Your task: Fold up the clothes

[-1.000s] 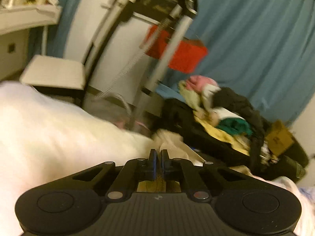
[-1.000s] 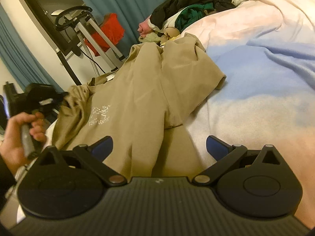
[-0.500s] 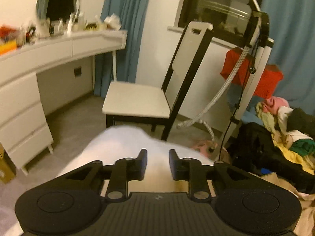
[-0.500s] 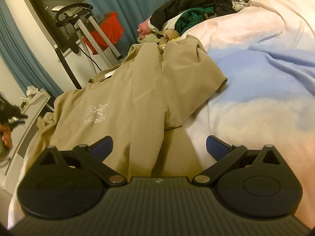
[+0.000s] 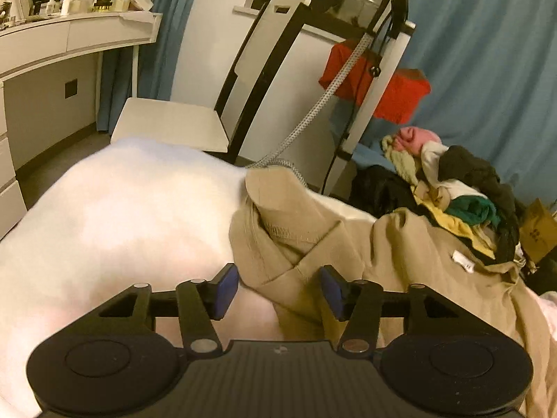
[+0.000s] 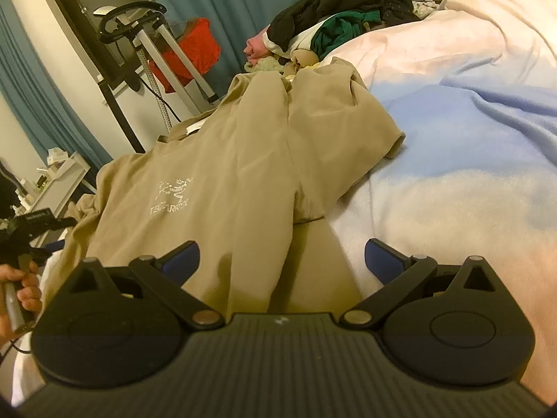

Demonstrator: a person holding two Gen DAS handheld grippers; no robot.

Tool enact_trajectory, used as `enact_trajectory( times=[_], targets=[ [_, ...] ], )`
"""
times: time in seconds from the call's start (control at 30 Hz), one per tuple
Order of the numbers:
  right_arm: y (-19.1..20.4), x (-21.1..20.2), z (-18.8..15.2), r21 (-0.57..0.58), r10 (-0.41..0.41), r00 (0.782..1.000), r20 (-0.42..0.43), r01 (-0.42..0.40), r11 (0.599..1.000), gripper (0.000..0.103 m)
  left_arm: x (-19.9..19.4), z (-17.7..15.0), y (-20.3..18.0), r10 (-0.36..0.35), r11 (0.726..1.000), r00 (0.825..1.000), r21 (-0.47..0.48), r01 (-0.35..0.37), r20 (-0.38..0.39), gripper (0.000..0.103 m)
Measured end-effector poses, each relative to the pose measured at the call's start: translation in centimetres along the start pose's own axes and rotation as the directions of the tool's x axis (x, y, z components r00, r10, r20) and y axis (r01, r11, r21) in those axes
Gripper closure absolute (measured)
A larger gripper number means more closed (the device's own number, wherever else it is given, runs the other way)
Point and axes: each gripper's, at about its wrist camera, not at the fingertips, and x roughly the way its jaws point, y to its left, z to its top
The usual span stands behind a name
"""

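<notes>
A tan T-shirt (image 6: 222,181) is spread front-up across the bed (image 6: 452,181), its pale chest logo (image 6: 172,196) showing and one short sleeve (image 6: 369,132) stretched out over the pale blue and pink blanket. The shirt's other sleeve (image 5: 278,223) is seen crumpled at the bed's edge in the left wrist view. The left claw (image 5: 280,287) is held partly spread; its jaws have just been opening, and a fold of that sleeve lies between the blue pads (image 5: 226,287) without being pinched. The right claw (image 6: 282,261) is spread wide above the shirt's lower part, with nothing gripped. A hand (image 6: 21,292) on the left tool's handle is seen at the edge of the right wrist view. A heap of mixed clothes (image 5: 459,195) is piled beyond the shirt. A white chair (image 5: 174,125) is set beside the bed.
</notes>
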Motion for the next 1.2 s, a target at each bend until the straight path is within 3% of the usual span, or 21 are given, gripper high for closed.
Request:
enact_trajectory(
  times=[0.03, 0.07, 0.1, 0.2, 0.3, 0.4, 0.47, 0.5, 0.57, 0.67, 0.73, 0.8, 0.87, 0.97, 1.03, 1.13, 1.2],
  targets=[
    [0.0, 0.1, 0.0, -0.001, -0.002, 1.000, -0.002, 0.002, 1.000, 0.000, 0.1, -0.1, 0.0, -0.002, 1.000, 1.000, 0.003, 0.002, 0.012, 0.065],
    [0.0, 0.1, 0.0, -0.002, -0.003, 1.000, -0.003, 0.003, 1.000, 0.000, 0.1, -0.2, -0.1, -0.003, 1.000, 1.000, 0.006, 0.003, 0.023, 0.086],
    [0.0, 0.2, -0.1, -0.004, -0.004, 1.000, -0.004, 0.004, 1.000, 0.000, 0.1, -0.1, -0.2, 0.004, 1.000, 1.000, 0.024, -0.005, 0.022, 0.095],
    [0.1, 0.3, -0.1, -0.007, -0.008, 1.000, -0.007, 0.008, 1.000, 0.000, -0.4, 0.5, -0.4, 0.002, 0.998, 1.000, 0.066, -0.004, 0.031, 0.096],
    [0.0, 0.2, -0.1, -0.008, -0.007, 1.000, -0.006, 0.007, 1.000, 0.000, -2.6, 2.2, 1.0, -0.040, 0.999, 0.998, 0.023, 0.039, 0.052, 0.096],
    [0.0, 0.1, -0.1, -0.007, -0.008, 1.000, -0.004, 0.008, 1.000, 0.000, -4.2, 3.5, 2.9, 0.009, 1.000, 0.997, 0.015, -0.010, 0.075, 0.096],
    [0.2, 0.0, -0.2, -0.012, -0.011, 1.000, -0.001, 0.011, 1.000, 0.000, -3.3, 3.5, 4.5, 0.088, 0.996, 0.996, 0.015, -0.089, 0.033, 0.095],
    [0.2, 0.0, -0.2, -0.015, -0.013, 1.000, 0.000, 0.013, 1.000, 0.000, -2.8, 3.4, 5.2, 0.125, 0.992, 0.992, 0.015, -0.126, 0.013, 0.095],
    [0.2, -0.1, -0.2, -0.019, -0.015, 1.000, 0.000, 0.015, 1.000, 0.000, -2.5, 2.6, 6.0, 0.118, 0.993, 0.993, -0.022, -0.118, -0.003, 0.093],
    [0.1, -0.2, -0.2, -0.016, -0.017, 1.000, -0.001, 0.017, 1.000, 0.000, -2.8, 1.4, 6.9, 0.101, 0.991, 0.995, -0.094, -0.099, 0.014, 0.080],
    [0.1, -0.3, -0.2, -0.014, -0.016, 1.000, -0.003, 0.016, 1.000, 0.000, -3.4, 1.0, 7.9, 0.072, 0.979, 0.997, -0.192, -0.067, 0.018, 0.065],
    [0.1, -0.2, -0.2, -0.013, -0.016, 1.000, -0.005, 0.016, 1.000, 0.000, -4.1, 0.7, 9.6, 0.006, 0.941, 1.000, -0.339, 0.003, 0.025, 0.050],
    [0.1, -0.1, -0.2, -0.012, -0.014, 1.000, -0.007, 0.014, 1.000, 0.000, -4.7, 0.6, 10.7, -0.045, 0.899, 0.998, -0.434, 0.061, 0.047, 0.047],
    [0.1, 0.0, -0.1, -0.009, -0.012, 1.000, -0.009, 0.012, 1.000, 0.000, -5.1, 0.5, 10.7, -0.077, 0.879, 0.996, -0.470, 0.087, 0.039, 0.045],
    [0.2, 0.0, -0.2, -0.012, -0.013, 1.000, -0.010, 0.013, 1.000, 0.000, -4.6, 0.4, 9.9, -0.063, 0.888, 0.998, -0.455, 0.068, 0.026, 0.045],
    [0.2, 0.0, -0.2, -0.015, -0.014, 1.000, -0.010, 0.014, 1.000, 0.000, -3.0, 0.0, 8.7, 0.006, 0.909, 1.000, -0.417, -0.012, -0.014, 0.054],
    [0.3, 0.0, -0.3, -0.017, -0.015, 1.000, -0.010, 0.015, 1.000, 0.000, -1.8, -0.7, 8.0, 0.053, 0.922, 0.997, -0.382, -0.072, -0.060, 0.094]
  ],
)
